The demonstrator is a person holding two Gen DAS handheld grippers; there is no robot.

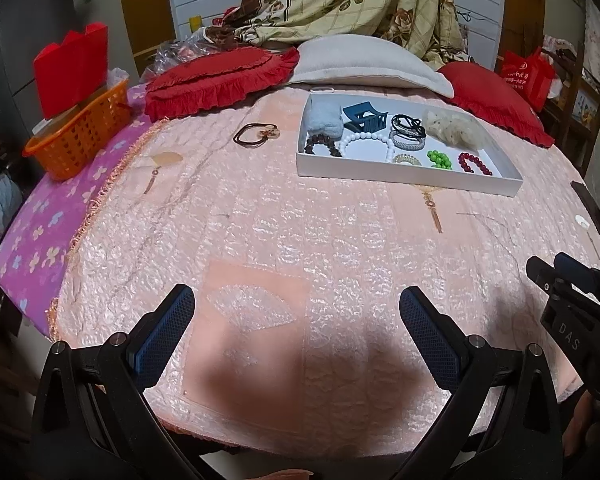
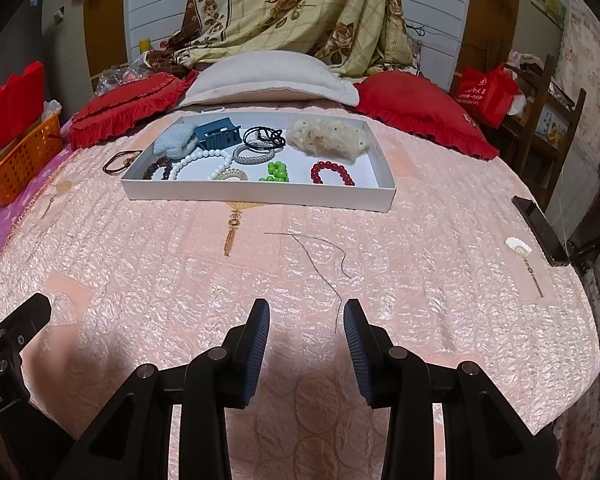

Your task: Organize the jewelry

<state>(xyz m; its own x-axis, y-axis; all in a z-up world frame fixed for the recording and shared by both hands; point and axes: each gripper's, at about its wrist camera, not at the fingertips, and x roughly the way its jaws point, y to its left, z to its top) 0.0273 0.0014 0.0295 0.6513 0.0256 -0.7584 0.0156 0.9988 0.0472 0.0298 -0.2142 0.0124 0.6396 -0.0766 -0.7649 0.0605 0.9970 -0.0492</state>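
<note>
A white tray [image 1: 404, 179] [image 2: 260, 196] lies on the pink bedspread and holds several pieces: a white bead bracelet [image 2: 198, 162], red beads [image 2: 332, 172], green beads [image 2: 277, 172], a blue hair claw [image 2: 217, 135], a cream scrunchie [image 2: 328, 136]. A brown hair tie [image 1: 256, 134] [image 2: 118, 162] lies on the spread left of the tray. A thin dark chain [image 2: 320, 256] lies just ahead of my right gripper [image 2: 306, 312]. My left gripper [image 1: 296, 304] is wide open and empty over the spread. My right gripper is open and empty.
An orange basket [image 1: 76, 136] with red boxes stands at the left bed edge. Red cushions [image 1: 220, 80] and a grey pillow [image 1: 368, 62] lie behind the tray. A dark phone [image 2: 540, 230] lies at the right edge. A white loop [image 1: 323, 89] lies behind the tray.
</note>
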